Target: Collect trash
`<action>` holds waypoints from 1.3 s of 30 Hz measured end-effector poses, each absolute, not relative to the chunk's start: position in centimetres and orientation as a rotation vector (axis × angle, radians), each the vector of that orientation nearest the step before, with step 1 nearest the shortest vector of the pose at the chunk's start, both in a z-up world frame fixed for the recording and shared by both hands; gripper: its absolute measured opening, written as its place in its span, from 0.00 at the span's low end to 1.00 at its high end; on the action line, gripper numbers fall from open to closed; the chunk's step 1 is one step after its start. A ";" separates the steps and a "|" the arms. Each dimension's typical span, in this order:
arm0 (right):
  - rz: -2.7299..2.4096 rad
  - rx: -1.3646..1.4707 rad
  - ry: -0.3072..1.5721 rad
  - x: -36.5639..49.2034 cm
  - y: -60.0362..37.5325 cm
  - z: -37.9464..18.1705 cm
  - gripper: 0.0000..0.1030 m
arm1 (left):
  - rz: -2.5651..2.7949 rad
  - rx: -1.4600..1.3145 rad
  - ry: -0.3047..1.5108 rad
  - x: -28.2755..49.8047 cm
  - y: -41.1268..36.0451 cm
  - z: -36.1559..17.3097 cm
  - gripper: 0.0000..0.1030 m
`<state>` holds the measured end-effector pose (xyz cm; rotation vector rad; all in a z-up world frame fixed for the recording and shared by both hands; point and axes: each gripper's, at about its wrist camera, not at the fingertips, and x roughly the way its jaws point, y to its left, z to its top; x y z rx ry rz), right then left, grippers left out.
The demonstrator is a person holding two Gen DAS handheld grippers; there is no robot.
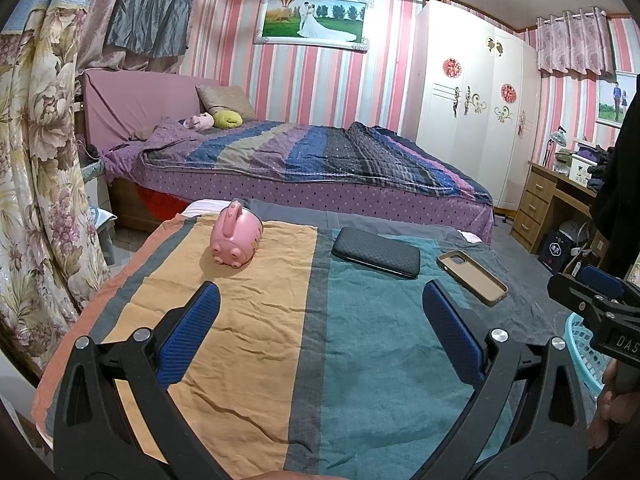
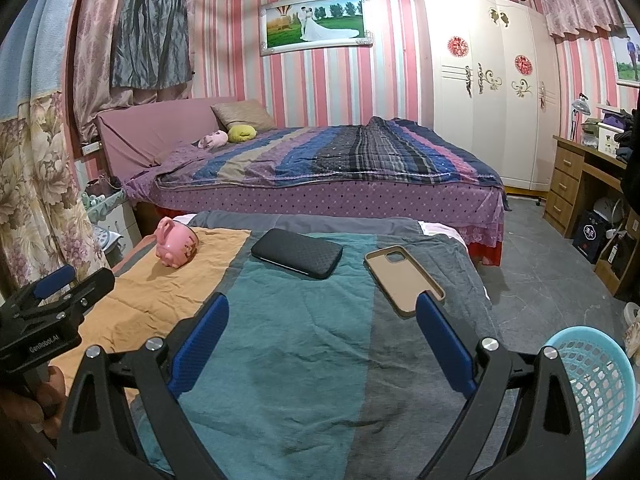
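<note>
Two grippers hang low over a striped cloth (image 2: pixel 280 344) with nothing between their fingers. At the bottom of the left wrist view the left gripper (image 1: pixel 320 332) stands wide open and empty; the right gripper (image 2: pixel 322 340) fills the bottom of the right wrist view, equally spread and empty. A blue mesh basket (image 2: pixel 596 392) sits at the lower right of that view, just beside the cloth's edge, and is likely where the trash goes.

Farther up the cloth lie three things in a row. A tan phone case (image 2: pixel 404 280), open side up, is nearest the right gripper: its near end lies just beyond the right finger, and its long axis runs from lower right toward upper left. Left of it, at centre frame, is a black phone case (image 2: pixel 298 253), lying crosswise. A pink piggy bank (image 1: pixel 237 240) sits tipped over on the orange stripe, ahead and slightly left of the left gripper.

None of these is plainly trash, so which counts is a judgement; the tan case is the right gripper's closest reach.

Beyond stands a bed (image 1: pixel 312 160).
</note>
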<state>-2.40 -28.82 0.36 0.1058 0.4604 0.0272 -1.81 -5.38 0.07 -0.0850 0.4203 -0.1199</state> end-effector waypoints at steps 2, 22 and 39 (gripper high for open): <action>0.027 0.105 0.460 -2.4 -28.8 0.4 0.90 | -0.119 -0.085 0.421 -1.8 -5.4 0.1 0.95; 0.028 0.103 0.460 -2.4 -28.8 0.3 0.90 | -0.115 -0.085 0.421 -1.7 -5.4 0.0 0.95; 0.028 0.103 0.459 -2.4 -28.8 0.4 0.90 | -0.118 -0.083 0.422 -1.7 -5.4 -0.4 0.95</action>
